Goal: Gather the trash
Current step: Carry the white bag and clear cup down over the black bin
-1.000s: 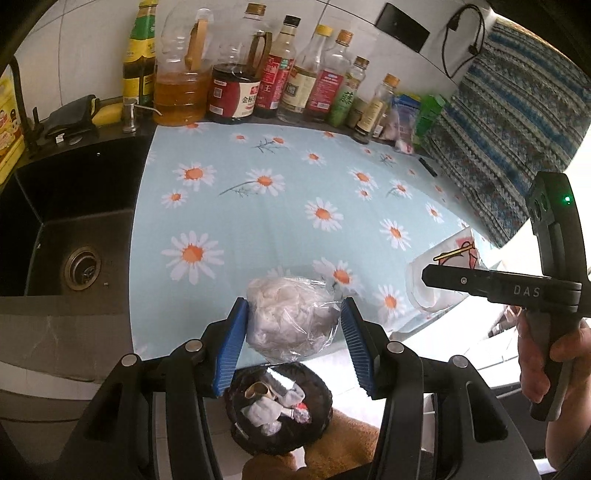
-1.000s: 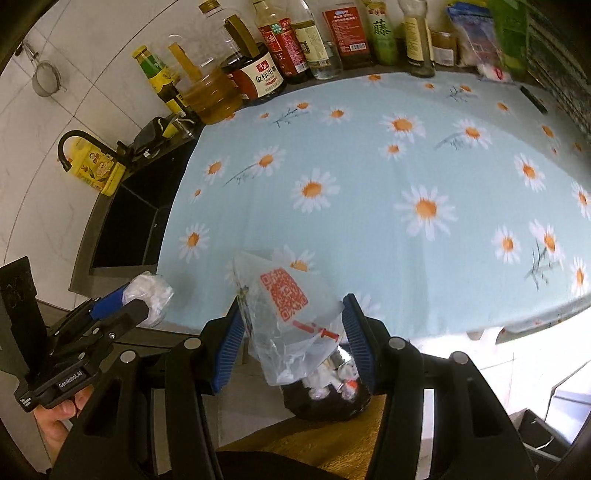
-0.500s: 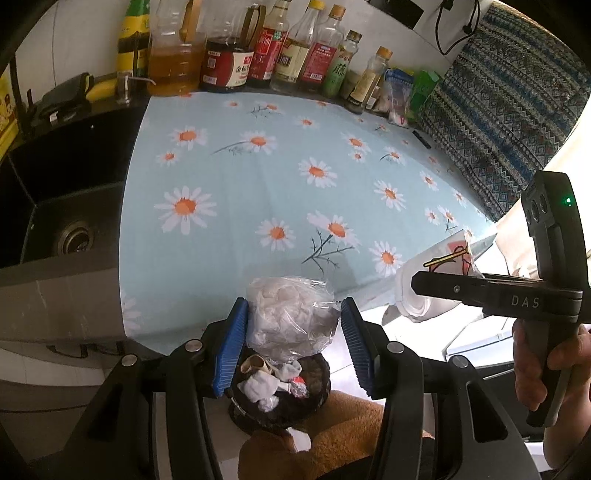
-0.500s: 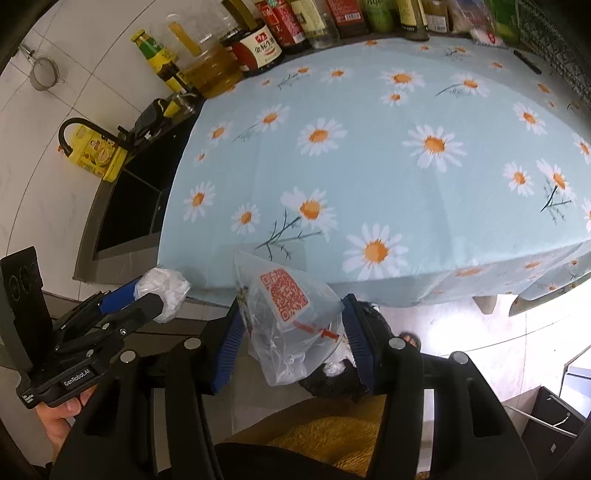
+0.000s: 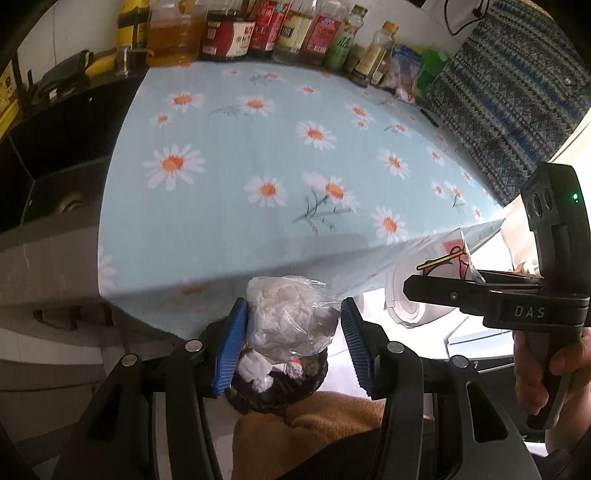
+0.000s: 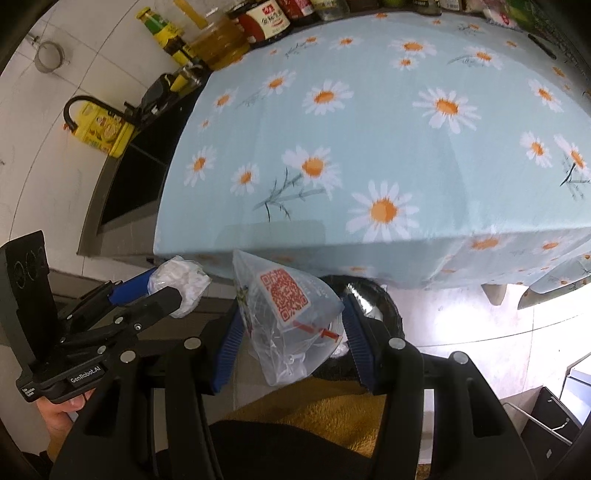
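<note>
Daisy tablecloth [image 5: 258,155], bottles [image 5: 295,29], sink [image 5: 55,177]

The right gripper [image 5: 410,291], seen from the left wrist view, carries the white letters "DAS" on its black body, just behind its fingers. The left gripper [image 6: 173,291], seen from the right wrist view, bears a small white label reading "GenRobot.AI" low on its body, near the person's hand. The clear bag [image 6: 291,314] between the right gripper's fingers carries a red QR code on a white patch; it holds no readable words. The bottles [image 5: 266,33] far beyond the grippers, at the back of the table, have red labels with printing too blurred to read.
</note>
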The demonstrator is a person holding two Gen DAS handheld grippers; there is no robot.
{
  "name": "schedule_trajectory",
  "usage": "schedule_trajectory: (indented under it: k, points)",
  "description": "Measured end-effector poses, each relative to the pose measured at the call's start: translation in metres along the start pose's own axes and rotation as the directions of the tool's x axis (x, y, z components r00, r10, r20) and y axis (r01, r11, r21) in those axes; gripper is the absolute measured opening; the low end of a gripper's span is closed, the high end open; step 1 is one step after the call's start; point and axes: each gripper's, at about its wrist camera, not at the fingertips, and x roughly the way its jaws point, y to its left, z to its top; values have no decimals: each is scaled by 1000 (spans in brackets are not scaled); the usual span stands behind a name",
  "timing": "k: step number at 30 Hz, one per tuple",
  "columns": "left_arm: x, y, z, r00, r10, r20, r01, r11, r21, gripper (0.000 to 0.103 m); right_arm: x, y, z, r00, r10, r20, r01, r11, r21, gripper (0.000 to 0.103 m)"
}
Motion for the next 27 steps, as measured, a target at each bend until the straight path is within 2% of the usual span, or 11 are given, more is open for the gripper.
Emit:
schedule_trajectory:
  k: [16,21,27]
  points:
    - [38,5,-59,989,45,-138,-63,989,-134,49,39,-22,-24,988,39,-150,-42,999,-19,54]
    - [52,-4,-65,984,31,-173,-54,990,-133,49,51,-31,-30,981,41,-191,-44,999,-10,54]
    - [66,-13,-64,982,22,-187,-47,990,-129,50,53,-39,-32,981,28,-191,-33,999,-18,54]
